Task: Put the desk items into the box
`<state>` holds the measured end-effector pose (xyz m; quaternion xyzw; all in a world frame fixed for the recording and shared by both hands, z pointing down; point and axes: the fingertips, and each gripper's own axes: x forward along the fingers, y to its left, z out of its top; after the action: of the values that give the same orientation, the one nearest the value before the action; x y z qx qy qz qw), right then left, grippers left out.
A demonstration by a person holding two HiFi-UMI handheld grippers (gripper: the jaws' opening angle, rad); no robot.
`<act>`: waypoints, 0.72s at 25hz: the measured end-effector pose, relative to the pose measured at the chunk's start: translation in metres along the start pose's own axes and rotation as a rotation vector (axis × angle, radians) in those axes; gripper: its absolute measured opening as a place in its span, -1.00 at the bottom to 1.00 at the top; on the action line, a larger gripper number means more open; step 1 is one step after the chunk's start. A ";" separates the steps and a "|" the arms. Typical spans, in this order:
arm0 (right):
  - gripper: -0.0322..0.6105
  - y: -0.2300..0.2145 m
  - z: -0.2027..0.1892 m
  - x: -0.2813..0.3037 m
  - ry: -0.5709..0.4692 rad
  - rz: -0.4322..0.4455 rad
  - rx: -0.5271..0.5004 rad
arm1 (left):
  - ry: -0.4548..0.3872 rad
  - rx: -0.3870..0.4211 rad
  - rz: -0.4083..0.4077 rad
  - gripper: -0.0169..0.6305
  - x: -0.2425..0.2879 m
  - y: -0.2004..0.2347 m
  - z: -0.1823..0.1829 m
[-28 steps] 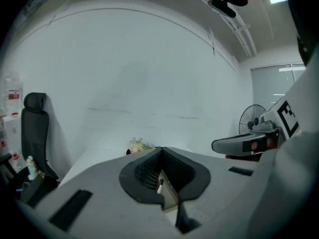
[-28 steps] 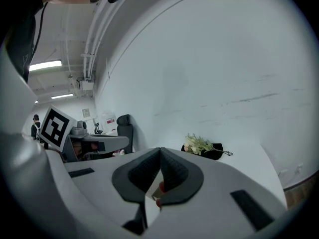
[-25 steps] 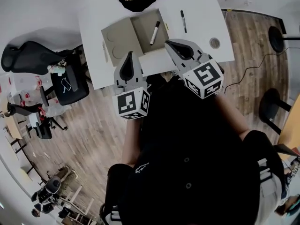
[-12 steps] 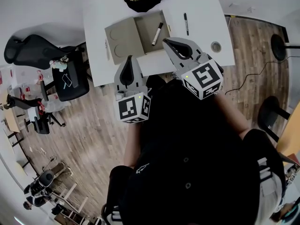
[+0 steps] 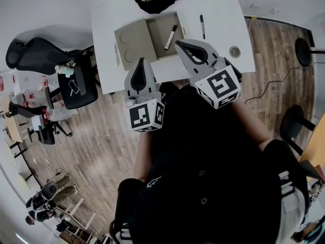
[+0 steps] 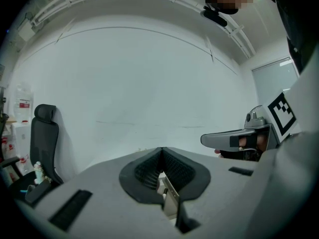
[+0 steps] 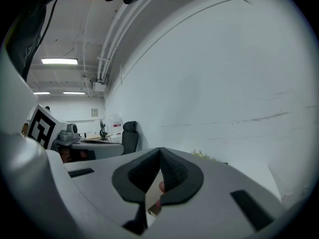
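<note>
Hovering left gripper (image 5: 141,61), right gripper (image 5: 179,43) beside box (image 5: 158,24), jaws closed, empty; marker (image 5: 170,36) inside; next we open right for pen (image 5: 202,26) beside box.

Your left hand-held gripper (image 6: 162,151) has its jaws closed tip to tip, a sliver of the cardboard box (image 6: 168,195) showing beneath; your right hand-held gripper (image 6: 234,139) sits at right, black chair (image 6: 44,133) far left.
</note>
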<state>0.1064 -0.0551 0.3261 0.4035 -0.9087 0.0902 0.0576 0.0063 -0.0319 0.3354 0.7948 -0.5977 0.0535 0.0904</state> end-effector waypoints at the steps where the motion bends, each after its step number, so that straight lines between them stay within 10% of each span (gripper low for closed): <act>1: -0.90 0.000 0.000 0.001 -0.002 0.000 0.002 | 0.000 0.001 0.003 -0.92 0.000 0.002 0.000; 18: -0.90 0.013 -0.004 0.003 0.015 0.036 -0.026 | 0.019 -0.011 0.001 -0.92 0.000 0.006 -0.008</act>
<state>0.0950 -0.0484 0.3295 0.3858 -0.9164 0.0824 0.0680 0.0006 -0.0324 0.3439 0.7934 -0.5976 0.0575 0.1004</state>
